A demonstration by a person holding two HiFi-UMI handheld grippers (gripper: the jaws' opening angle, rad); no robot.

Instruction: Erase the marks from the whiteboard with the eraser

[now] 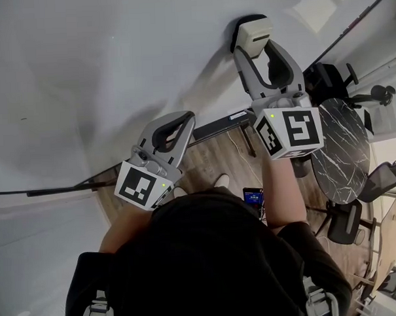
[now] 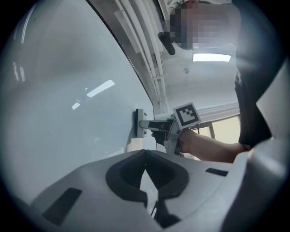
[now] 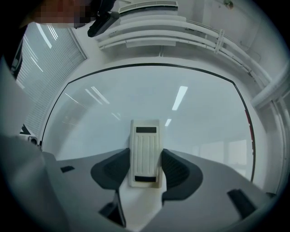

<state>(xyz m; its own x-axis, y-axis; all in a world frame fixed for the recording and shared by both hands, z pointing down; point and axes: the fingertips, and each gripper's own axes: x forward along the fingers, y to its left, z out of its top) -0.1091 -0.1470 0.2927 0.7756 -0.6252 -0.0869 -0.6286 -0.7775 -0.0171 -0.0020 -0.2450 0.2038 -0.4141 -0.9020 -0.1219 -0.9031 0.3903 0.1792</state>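
Observation:
A cream eraser [image 1: 254,32] lies flat against the whiteboard [image 1: 115,53], and my right gripper [image 1: 256,45] is shut on it. In the right gripper view the ribbed eraser [image 3: 145,152] sits between the dark pads, with the glossy whiteboard [image 3: 158,97] behind it. I see no clear marks there, only light reflections. My left gripper [image 1: 183,122] hangs lower and to the left, off the board, shut on nothing. Its own view shows the jaws meeting at my left gripper [image 2: 145,155], with the eraser [image 2: 139,122] on the whiteboard [image 2: 68,90] ahead of it.
A dark ledge [image 1: 216,126] runs along the board's lower edge. Beyond it lie a wooden floor, a round marble table [image 1: 345,147] and black office chairs [image 1: 345,223]. A tiny dark speck [image 1: 22,118] shows far left on the board.

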